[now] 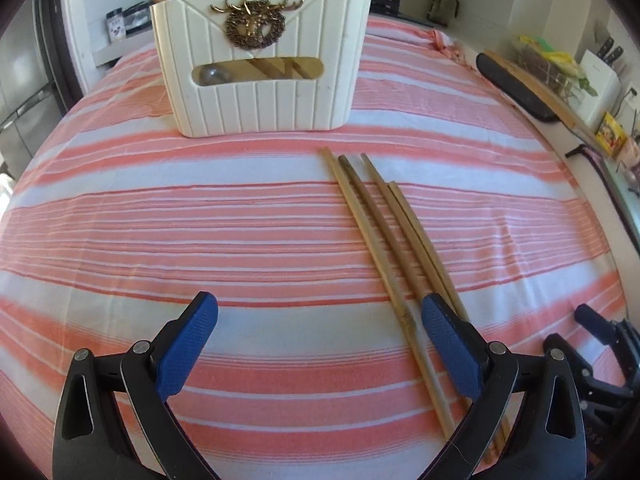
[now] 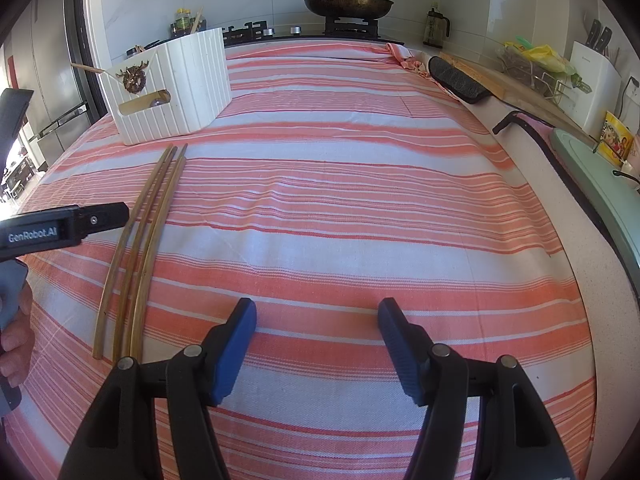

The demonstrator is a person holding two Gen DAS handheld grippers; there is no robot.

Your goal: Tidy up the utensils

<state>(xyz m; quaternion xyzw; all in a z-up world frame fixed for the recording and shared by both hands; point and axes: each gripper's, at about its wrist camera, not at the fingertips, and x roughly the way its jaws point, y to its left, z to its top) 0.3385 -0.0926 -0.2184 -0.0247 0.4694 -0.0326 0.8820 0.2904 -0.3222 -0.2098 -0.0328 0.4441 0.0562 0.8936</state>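
Note:
Several wooden chopsticks (image 1: pixel 384 232) lie side by side on the striped cloth, pointing toward a white ribbed utensil holder (image 1: pixel 260 60) with a brass deer emblem; more sticks and a spoon stand inside it. My left gripper (image 1: pixel 320 308) hovers open over the cloth, its right finger (image 1: pixel 452 344) lying over the near ends of the chopsticks, nothing between the pads. In the right wrist view the chopsticks (image 2: pixel 144 240) sit at the left, the holder (image 2: pixel 172 84) behind them. My right gripper (image 2: pixel 318 312) is open and empty over bare cloth, to the right of the chopsticks.
A stove with a lidded pan (image 2: pixel 346 2) stands behind the cloth-covered counter (image 2: pixel 360 200). A dark mat (image 2: pixel 456 78), cutting board, knife block (image 2: pixel 592 80) and sink edge (image 2: pixel 600 184) line the right side. A hand holds the left gripper's body (image 2: pixel 60 226) at the left.

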